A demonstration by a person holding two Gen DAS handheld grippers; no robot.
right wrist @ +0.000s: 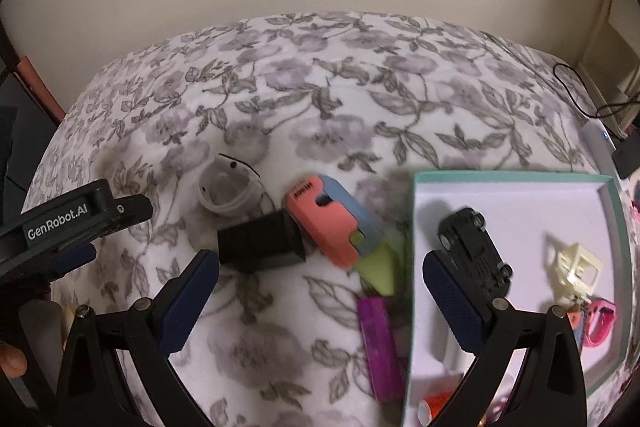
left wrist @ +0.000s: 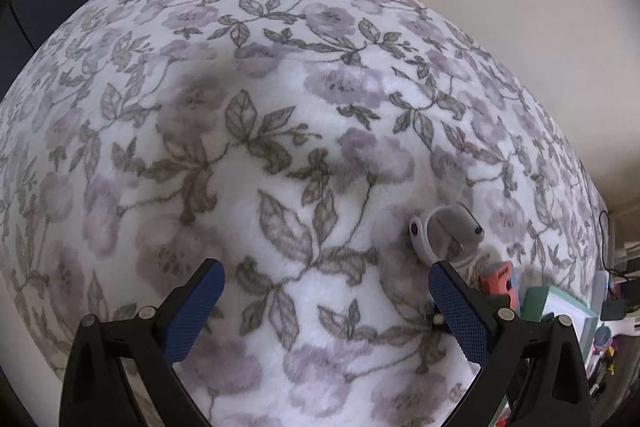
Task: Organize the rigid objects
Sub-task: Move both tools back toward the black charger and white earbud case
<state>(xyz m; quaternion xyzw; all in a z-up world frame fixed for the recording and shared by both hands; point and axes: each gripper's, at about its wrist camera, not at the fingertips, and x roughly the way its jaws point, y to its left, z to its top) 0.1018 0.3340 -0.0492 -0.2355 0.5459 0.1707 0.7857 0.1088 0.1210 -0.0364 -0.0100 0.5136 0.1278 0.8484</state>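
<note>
1. Judging by size, we start with the box point(right wrist: 516, 183): teal-rimmed cardboard with a white floor, likely light and stiff. It already holds a black toy car point(right wrist: 476, 251), a cream frame-like piece point(right wrist: 576, 267) and a pink item point(right wrist: 600, 319). We would leave the box where it sits and use it as our landmark.
2. Left of the box, on the floral blanket point(right wrist: 320, 99), the loose pieces wait: a black block point(right wrist: 256, 243), a coral-and-blue case point(right wrist: 324, 223), a green wedge point(right wrist: 380, 263) and a purple bar point(right wrist: 380, 347).
   - All look hard and light; we judge the smooth plastic could slip, so we would pinch across flat opposite sides.
   - The block's square faces offer the surest hold.
3. Farthest left of the box lies a white ring point(right wrist: 228, 191) with a grey part, thin-walled; we would take it across the band, gently.
4. Our right gripper point(right wrist: 316, 303) hangs over the pile, fingers wide, holding nothing. Our left gripper point(left wrist: 326, 311) is likewise spread and empty.
5. Only the right view shows inside the box and the whole pile. The left view shows the ring point(left wrist: 444, 235) closer, just beside its right finger, with mostly bare blanket point(left wrist: 280, 107) beyond.
</note>
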